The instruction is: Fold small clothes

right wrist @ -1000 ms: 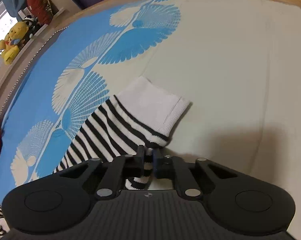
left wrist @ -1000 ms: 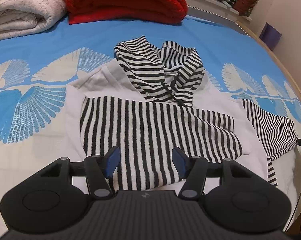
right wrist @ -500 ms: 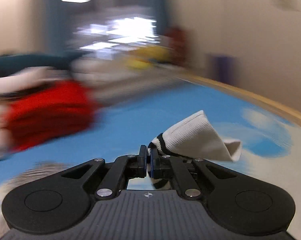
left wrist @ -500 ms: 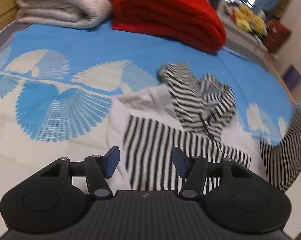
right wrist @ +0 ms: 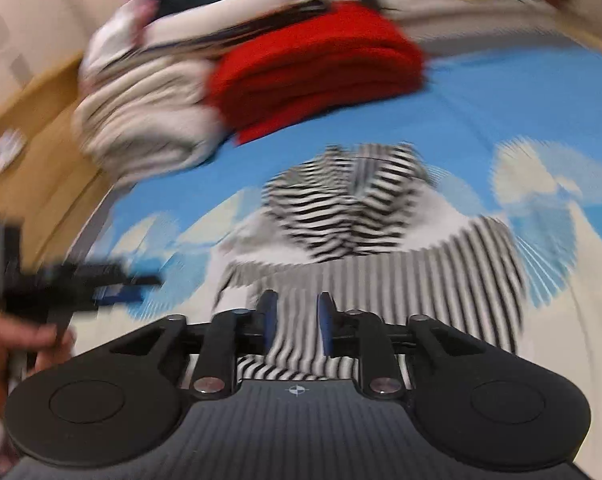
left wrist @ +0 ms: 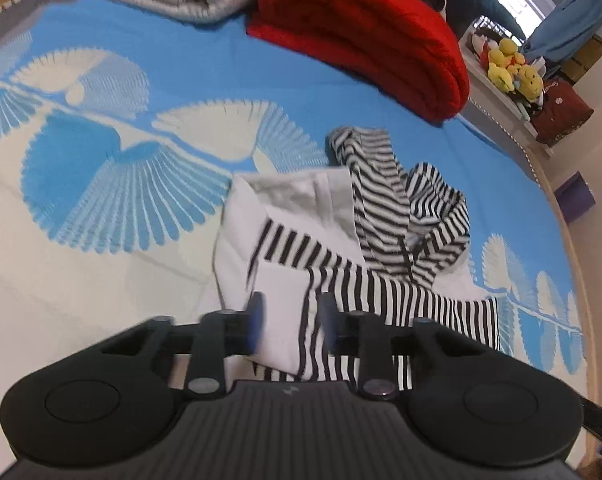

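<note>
The striped hoodie is lying part-folded on the bed, near the red blanket; the left gripper is closing, its jaws apart with the white cuff between them. The right gripper is opening above the stripes; nothing is visibly clamped.

A home bedroom: patterned bed, folded blankets, plush toys on a shelf.

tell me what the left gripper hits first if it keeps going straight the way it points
Most likely the black-and-white striped hooded top on the bed: the left gripper points down at its white cuff, lying across the front. Depth is unclear.
</note>
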